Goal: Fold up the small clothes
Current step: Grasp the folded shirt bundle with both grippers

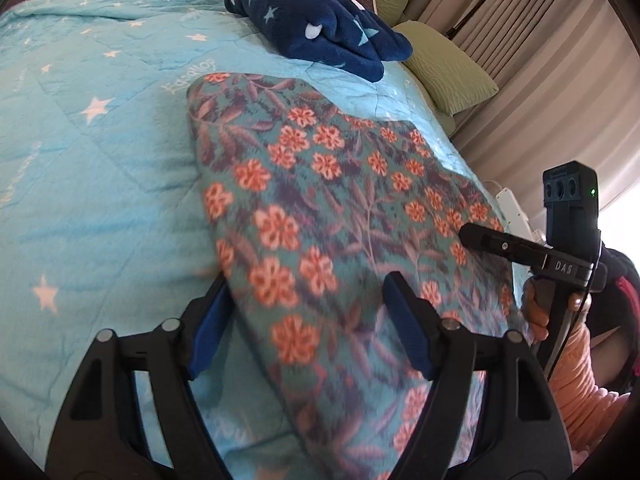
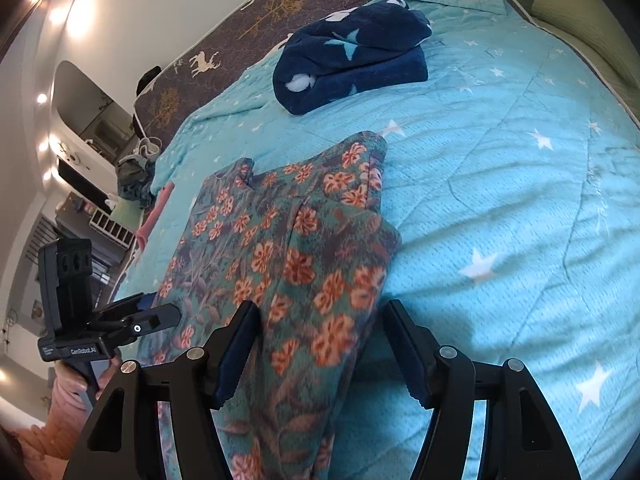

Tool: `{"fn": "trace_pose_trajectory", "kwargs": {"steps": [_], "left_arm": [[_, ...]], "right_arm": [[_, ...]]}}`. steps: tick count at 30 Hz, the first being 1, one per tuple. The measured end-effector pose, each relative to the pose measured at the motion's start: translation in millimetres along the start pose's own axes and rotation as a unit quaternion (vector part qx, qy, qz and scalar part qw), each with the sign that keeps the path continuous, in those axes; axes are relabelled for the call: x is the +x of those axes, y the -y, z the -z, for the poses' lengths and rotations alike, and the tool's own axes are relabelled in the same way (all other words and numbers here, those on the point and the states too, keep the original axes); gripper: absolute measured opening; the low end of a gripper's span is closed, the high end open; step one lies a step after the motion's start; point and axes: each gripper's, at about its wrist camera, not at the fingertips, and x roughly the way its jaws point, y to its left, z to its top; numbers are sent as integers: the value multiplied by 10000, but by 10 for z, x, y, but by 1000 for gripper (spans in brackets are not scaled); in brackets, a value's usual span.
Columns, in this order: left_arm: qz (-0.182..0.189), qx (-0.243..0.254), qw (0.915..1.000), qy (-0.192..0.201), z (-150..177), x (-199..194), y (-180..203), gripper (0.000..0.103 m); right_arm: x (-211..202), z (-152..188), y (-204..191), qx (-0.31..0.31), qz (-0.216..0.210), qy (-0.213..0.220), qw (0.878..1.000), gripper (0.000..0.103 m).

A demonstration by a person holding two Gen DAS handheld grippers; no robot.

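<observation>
- Floral garment lies on the bed's turquoise star quilt, partly folded, one layer lapped over another in the right wrist view
- Left hand-held gripper: jaws stand wide, over the garment's near end; its left pad sits at the garment's left edge; pads do not press the cloth, nothing gripped
- Right hand-held gripper: jaws wide; cloth lies between them, reaching the left pad; right pad is over bare quilt; no grip seen
- Each gripper shows at the edge of the other's view, at opposite sides of the garment
- Navy star garment lies folded farther up the quilt, well apart from the floral one
- Green pillows lie at the bed's edge, by the curtain
</observation>
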Motion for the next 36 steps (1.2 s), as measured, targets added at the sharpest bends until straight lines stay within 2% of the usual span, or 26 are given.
{"fn": "trace_pose_trajectory", "kwargs": {"steps": [4, 7, 12, 17, 22, 24, 30, 36], "left_arm": [[525, -43, 9986, 38, -77, 101, -73, 93], [856, -87, 9963, 81, -115, 154, -103, 102], [1107, 70, 9938, 107, -158, 194, -151, 102], [1125, 158, 9935, -111, -225, 234, -131, 102], [824, 530, 9951, 141, -199, 277, 1, 102], [778, 519, 9952, 276, -211, 282, 16, 102], [1449, 66, 9885, 433, -364, 306, -208, 102], [1309, 268, 9900, 461, -350, 318, -145, 102]], "right_arm": [[56, -67, 47, -49, -252, 9, 9997, 68], [96, -127, 154, 107, -641, 41, 9979, 68], [151, -207, 365, 625, -1356, 68, 9888, 67], [175, -230, 258, 345, -1188, 67, 9923, 68], [217, -266, 165, 151, -1028, 89, 9945, 68], [247, -281, 132, 52, -963, 125, 9953, 68], [340, -312, 62, -239, -869, 182, 9958, 68], [334, -322, 199, 7, -1265, 221, 9917, 67]]}}
